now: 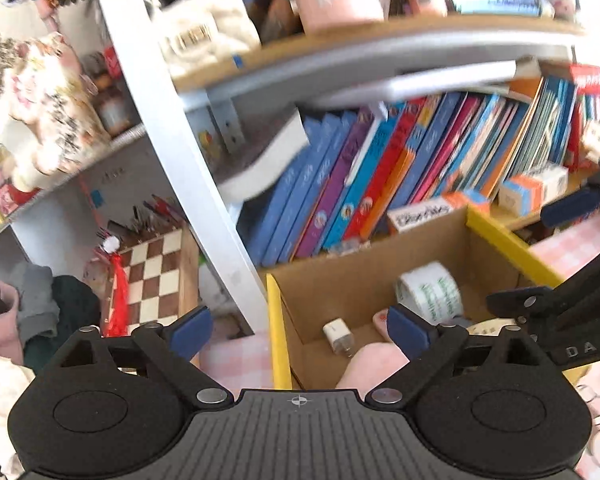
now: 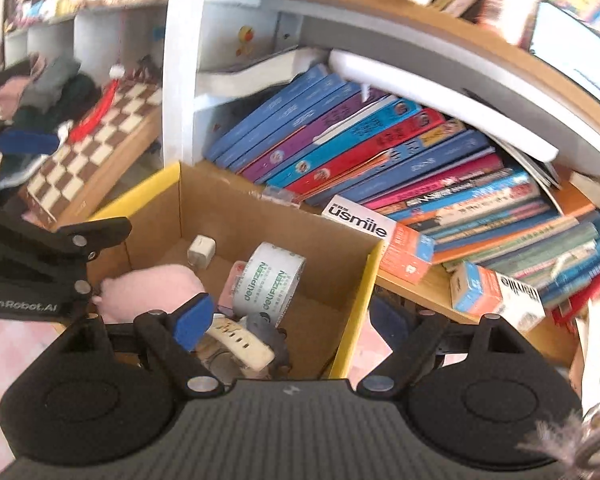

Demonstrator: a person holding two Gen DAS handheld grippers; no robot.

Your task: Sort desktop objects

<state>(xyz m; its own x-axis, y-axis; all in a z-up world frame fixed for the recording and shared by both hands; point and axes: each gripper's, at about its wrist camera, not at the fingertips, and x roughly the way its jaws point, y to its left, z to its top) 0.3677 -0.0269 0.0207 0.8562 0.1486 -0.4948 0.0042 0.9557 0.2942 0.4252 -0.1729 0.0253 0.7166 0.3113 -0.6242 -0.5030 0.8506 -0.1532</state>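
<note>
With both the left gripper [image 1: 298, 330] and right gripper [image 2: 288, 322] spread wide and nothing held, the box [image 2: 156, 188] could be bumped and the tape [image 2: 270, 286] knocked out.

The white box [image 2: 359, 221] lying in front of the leaning books carries the brand "usmile" in bold black letters. The roll of tape [image 2: 271, 283] inside the cardboard box is printed in green with "deliPIZEN" — repeated around its side. The black body of the left gripper [image 2: 18, 280], seen from the right wrist, bears "GenRobot.AI" in pale letters, while the right gripper [image 1: 588, 350], seen from the left wrist, shows only "DAS" — the remainder is cut off. The book spines' titles are too blurred to read.
</note>
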